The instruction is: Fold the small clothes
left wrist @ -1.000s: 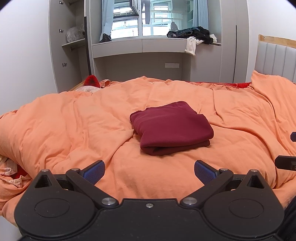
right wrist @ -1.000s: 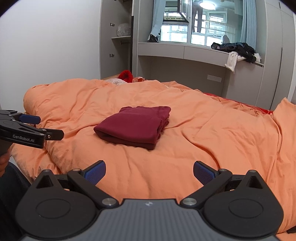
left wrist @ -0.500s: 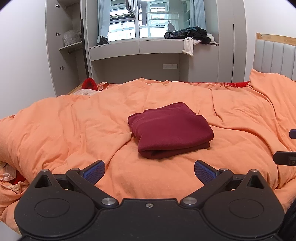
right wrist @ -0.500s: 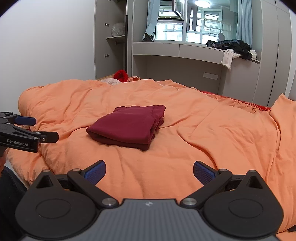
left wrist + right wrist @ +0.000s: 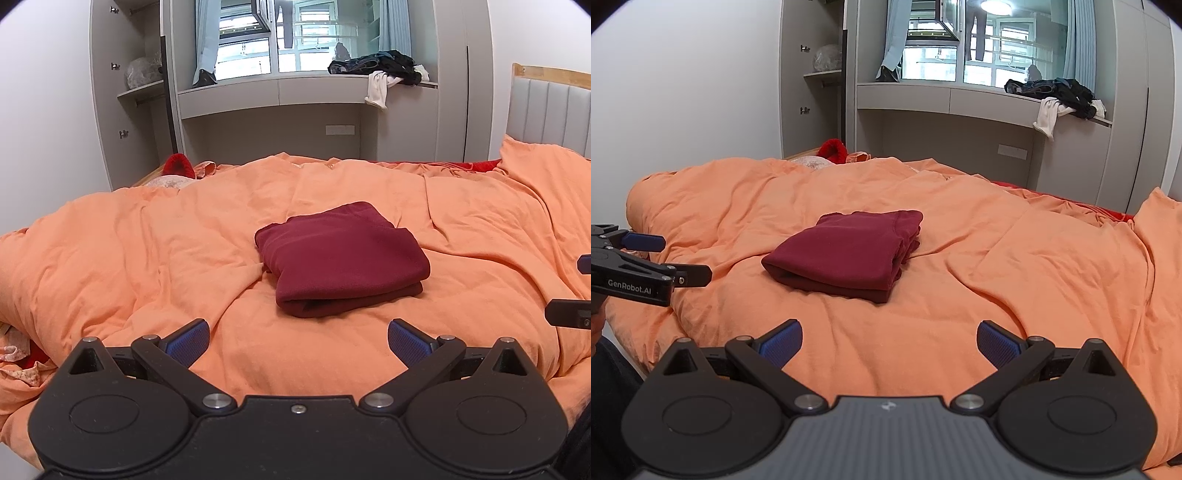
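Folded maroon garment (image 5: 341, 258) (shirt, perhaps) lies on orange duvet (image 5: 147, 258).

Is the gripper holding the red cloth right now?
No, the red cloth lies folded on the orange blanket, and the left gripper is open, short of it.

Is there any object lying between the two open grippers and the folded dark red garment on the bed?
Nothing visible does. Between the left gripper, the right gripper and the folded dark red garment lies only bare, wrinkled orange duvet. Both grippers are open and hold nothing.
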Action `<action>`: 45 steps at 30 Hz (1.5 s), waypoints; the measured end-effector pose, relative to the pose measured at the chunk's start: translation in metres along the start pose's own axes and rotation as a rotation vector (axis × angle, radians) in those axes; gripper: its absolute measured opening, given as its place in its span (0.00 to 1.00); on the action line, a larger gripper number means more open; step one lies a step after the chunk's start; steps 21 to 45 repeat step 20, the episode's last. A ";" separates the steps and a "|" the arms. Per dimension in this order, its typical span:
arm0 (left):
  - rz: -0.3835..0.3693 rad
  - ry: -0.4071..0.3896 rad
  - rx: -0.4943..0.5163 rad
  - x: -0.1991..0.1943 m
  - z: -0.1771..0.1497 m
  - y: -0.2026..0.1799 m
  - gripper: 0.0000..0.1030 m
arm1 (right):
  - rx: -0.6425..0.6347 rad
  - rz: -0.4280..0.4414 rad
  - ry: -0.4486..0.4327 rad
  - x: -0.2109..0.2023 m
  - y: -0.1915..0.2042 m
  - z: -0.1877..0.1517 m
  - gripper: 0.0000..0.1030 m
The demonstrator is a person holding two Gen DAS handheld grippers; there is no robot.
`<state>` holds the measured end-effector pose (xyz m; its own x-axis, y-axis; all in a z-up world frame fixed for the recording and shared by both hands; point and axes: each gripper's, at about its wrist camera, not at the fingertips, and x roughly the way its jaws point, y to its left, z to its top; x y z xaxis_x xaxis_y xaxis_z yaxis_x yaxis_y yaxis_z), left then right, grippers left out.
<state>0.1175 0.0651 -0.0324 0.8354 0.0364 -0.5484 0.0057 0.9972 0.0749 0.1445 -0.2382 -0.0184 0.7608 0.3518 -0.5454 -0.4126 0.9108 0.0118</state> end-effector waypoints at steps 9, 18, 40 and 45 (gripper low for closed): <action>-0.020 -0.009 -0.019 0.002 0.000 0.002 1.00 | -0.003 0.007 0.000 0.002 -0.001 0.001 1.00; 0.004 -0.037 -0.032 0.002 -0.001 0.006 1.00 | -0.005 0.009 0.003 0.004 0.000 0.001 1.00; 0.012 -0.025 -0.032 0.004 -0.001 0.005 1.00 | -0.004 0.009 0.003 0.004 0.000 0.000 1.00; 0.012 -0.025 -0.032 0.004 -0.001 0.005 1.00 | -0.004 0.009 0.003 0.004 0.000 0.000 1.00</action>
